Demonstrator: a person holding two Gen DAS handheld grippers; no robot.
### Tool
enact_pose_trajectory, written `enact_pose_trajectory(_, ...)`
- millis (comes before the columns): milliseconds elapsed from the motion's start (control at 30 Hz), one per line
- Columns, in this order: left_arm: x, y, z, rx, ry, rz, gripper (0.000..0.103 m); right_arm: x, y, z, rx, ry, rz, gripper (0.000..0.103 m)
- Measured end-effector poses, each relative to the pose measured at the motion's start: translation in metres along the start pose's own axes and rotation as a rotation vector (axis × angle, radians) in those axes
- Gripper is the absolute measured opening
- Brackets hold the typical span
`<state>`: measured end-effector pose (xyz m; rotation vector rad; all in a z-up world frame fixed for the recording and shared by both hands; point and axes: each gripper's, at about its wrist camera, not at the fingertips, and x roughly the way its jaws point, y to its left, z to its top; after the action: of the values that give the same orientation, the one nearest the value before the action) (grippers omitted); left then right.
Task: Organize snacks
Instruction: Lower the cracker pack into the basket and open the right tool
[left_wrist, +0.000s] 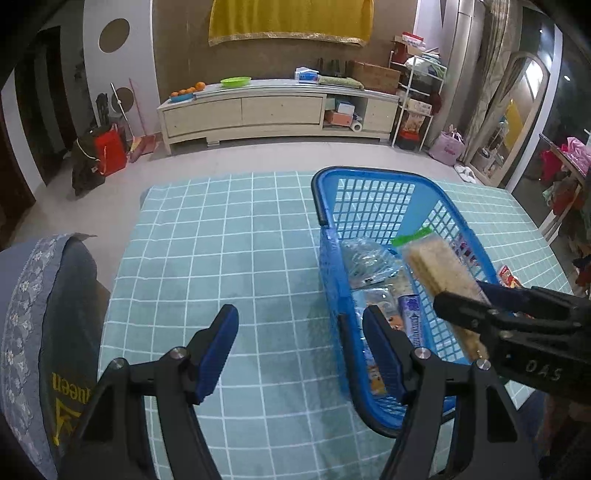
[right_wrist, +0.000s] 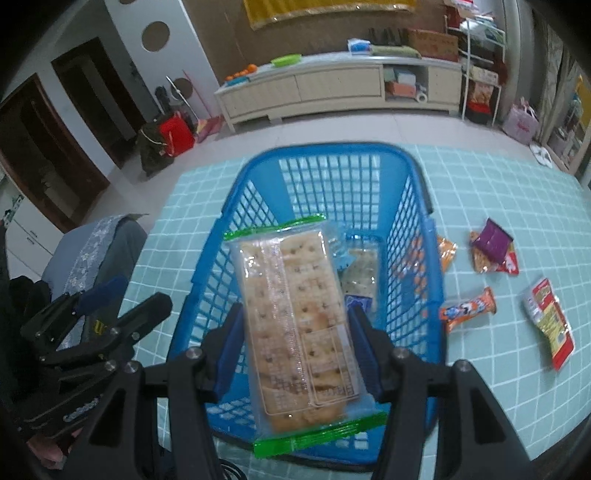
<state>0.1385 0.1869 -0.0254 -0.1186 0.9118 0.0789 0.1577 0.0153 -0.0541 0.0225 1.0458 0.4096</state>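
A blue mesh basket (left_wrist: 369, 192) (right_wrist: 332, 155) stands on the checked tablecloth and holds several snack packs (left_wrist: 373, 266). My right gripper (right_wrist: 295, 332) is shut on a clear cracker pack with green ends (right_wrist: 295, 314) and holds it above the basket; the pack also shows in the left wrist view (left_wrist: 439, 269), with the right gripper (left_wrist: 480, 299) on it. My left gripper (left_wrist: 299, 332) is open and empty at the basket's left wall, one finger inside the basket. Loose snacks lie right of the basket: an orange bar (right_wrist: 467, 308), a purple pack (right_wrist: 493, 243), a red-and-white pack (right_wrist: 550, 326).
The teal checked tablecloth (left_wrist: 221, 266) covers the table. A chair with a blue-grey cover (left_wrist: 44, 317) stands at the table's left edge. A low cream cabinet (left_wrist: 273, 110) stands across the floor by the far wall.
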Motion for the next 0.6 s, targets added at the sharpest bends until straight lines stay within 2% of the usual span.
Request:
enact_pose_trajectory(167, 0.007, 0.015, 0.0, -0.029, -0.001, -0.008, 0.068, 0.019, 0.0, 0.004, 0.034, 0.043, -0.016, 0.06)
enact_pose_trajectory(333, 0.008, 0.026, -0.003, -0.06, 0.003, -0.009, 0.068, 0.031, 0.003, 0.002, 0.062, 0.092, 0.063, 0.062)
enact_pose_trajectory(433, 0.006, 0.026, -0.006, -0.058, 0.005, 0.0, 0.068, 0.026, 0.008, 0.0, 0.053, 0.087, 0.081, 0.084)
enact_pose_trajectory(600, -0.005, 0.018, -0.013, -0.058, 0.006, 0.015, 0.068, 0.004, 0.009, -0.002, 0.014, 0.052, 0.054, 0.086)
